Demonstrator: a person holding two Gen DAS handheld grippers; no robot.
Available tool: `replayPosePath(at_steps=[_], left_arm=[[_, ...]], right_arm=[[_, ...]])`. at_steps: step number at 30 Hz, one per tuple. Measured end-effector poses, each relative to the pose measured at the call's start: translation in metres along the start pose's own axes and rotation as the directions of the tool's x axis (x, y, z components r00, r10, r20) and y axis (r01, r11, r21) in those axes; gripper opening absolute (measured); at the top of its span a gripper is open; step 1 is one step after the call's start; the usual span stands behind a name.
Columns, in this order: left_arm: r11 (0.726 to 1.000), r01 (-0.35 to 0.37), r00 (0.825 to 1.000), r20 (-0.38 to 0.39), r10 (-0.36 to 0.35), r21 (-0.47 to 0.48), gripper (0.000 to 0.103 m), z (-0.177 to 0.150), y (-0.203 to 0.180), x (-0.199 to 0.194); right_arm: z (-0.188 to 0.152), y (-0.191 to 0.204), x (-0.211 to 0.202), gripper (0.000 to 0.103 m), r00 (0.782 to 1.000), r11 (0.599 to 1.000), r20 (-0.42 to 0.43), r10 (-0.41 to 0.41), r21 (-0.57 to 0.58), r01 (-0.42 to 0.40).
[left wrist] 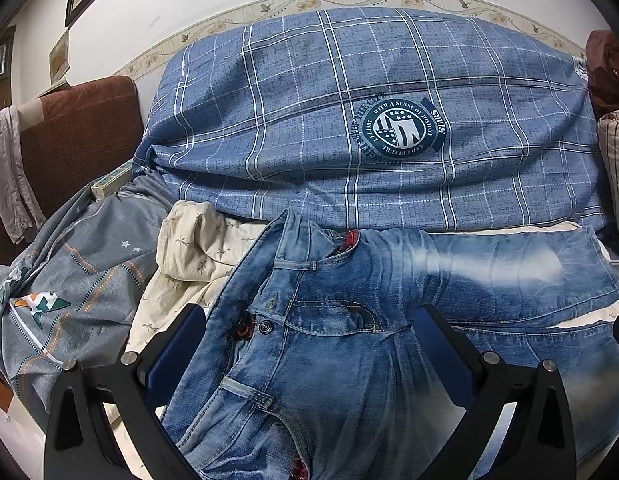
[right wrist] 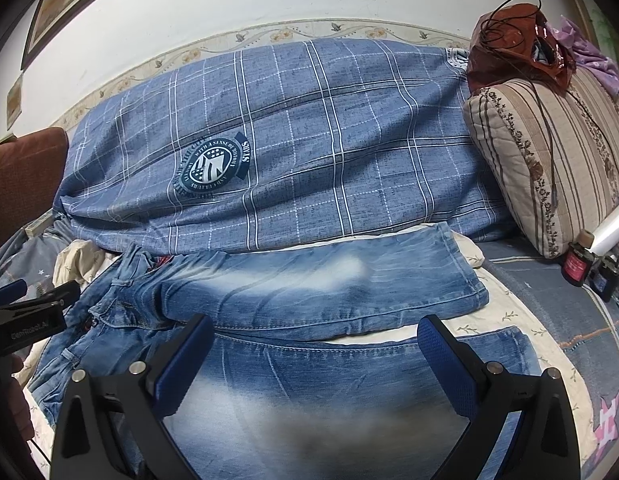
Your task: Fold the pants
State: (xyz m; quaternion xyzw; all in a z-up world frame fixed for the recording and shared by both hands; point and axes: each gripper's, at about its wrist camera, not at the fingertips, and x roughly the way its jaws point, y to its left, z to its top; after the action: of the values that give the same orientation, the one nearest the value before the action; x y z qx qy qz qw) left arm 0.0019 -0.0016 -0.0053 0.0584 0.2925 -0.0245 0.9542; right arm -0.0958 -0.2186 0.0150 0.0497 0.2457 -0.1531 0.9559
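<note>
Pants: my blue jeans (right wrist: 321, 280) lie flat across the bed, waistband to the left, legs running right, just in front of the blue checked duvet (right wrist: 293, 148).
Far leg: its hem (right wrist: 465, 264) ends near the striped pillow (right wrist: 549, 160).
Near leg: a strip of cream sheet (right wrist: 389, 338) shows between it and the far leg; its near part is blurred and runs off the bottom of my right view.
Waist: in my left view the button (left wrist: 264, 326) and front pocket (left wrist: 341, 316) show; the lower waistband is cut off at the frame bottom.
Left tool: my left tool (left wrist: 309, 340) stands wide open above the waist of the jeans, one finger on each side of the fly area; it holds nothing, and I cannot tell whether the fingers touch the denim.
Left tool, other view: it shows at the left edge of my right view (right wrist: 33, 300), partly cut off.
Right tool: my right tool (right wrist: 315, 344) is wide open over the near leg, empty; contact with the cloth is hard to judge.
Hidden: the duvet's near edge hangs just over the jeans' far side.
Left clutter: a grey patterned cover (left wrist: 69, 288) and crumpled cream cloth (left wrist: 193, 240) lie beside the waist.
Right clutter: a small dark bottle (right wrist: 575, 266) stands near the pillow; its label is unreadable.
</note>
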Motion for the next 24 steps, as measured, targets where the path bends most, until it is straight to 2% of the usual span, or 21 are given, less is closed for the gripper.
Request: replayPosePath(at_steps=[7, 10, 12, 15, 17, 21, 24], left_arm=[[1.000, 0.018, 0.999, -0.045, -0.019, -0.012, 0.103, 0.002, 0.009, 0.015], [1.000, 0.001, 0.999, -0.051, -0.002, -0.018, 0.103, 0.005, 0.020, 0.027], [0.999, -0.013, 0.998, -0.064, 0.011, -0.033, 0.103, 0.006, 0.028, 0.035], [0.999, -0.023, 0.996, -0.092, 0.019, -0.040, 0.103, 0.011, 0.040, 0.054], [0.999, -0.008, 0.993, -0.120, 0.003, -0.048, 0.103, 0.019, 0.051, 0.072], [0.998, -0.008, 0.986, -0.165, -0.003, -0.064, 0.103, 0.047, 0.077, 0.113], [0.999, -0.022, 0.975, -0.220, 0.012, -0.042, 0.103, 0.072, 0.093, 0.146]], right_arm=[[0.015, -0.034, 0.020, 0.103, 0.999, 0.993, -0.038, 0.016, 0.114, -0.011], [0.037, -0.058, 0.047, 0.103, 0.997, 0.985, -0.073, -0.026, 0.170, 0.038], [0.051, -0.075, 0.066, 0.103, 0.995, 0.981, -0.097, -0.009, 0.194, 0.028], [0.073, -0.093, 0.100, 0.102, 0.990, 0.978, -0.134, -0.036, 0.197, 0.063], [0.085, -0.103, 0.123, 0.102, 0.984, 0.978, -0.168, -0.049, 0.190, 0.081], [0.107, -0.123, 0.169, 0.101, 0.971, 0.969, -0.201, -0.125, 0.184, 0.163], [0.109, -0.132, 0.198, 0.099, 0.964, 0.966, -0.231, -0.133, 0.186, 0.178]])
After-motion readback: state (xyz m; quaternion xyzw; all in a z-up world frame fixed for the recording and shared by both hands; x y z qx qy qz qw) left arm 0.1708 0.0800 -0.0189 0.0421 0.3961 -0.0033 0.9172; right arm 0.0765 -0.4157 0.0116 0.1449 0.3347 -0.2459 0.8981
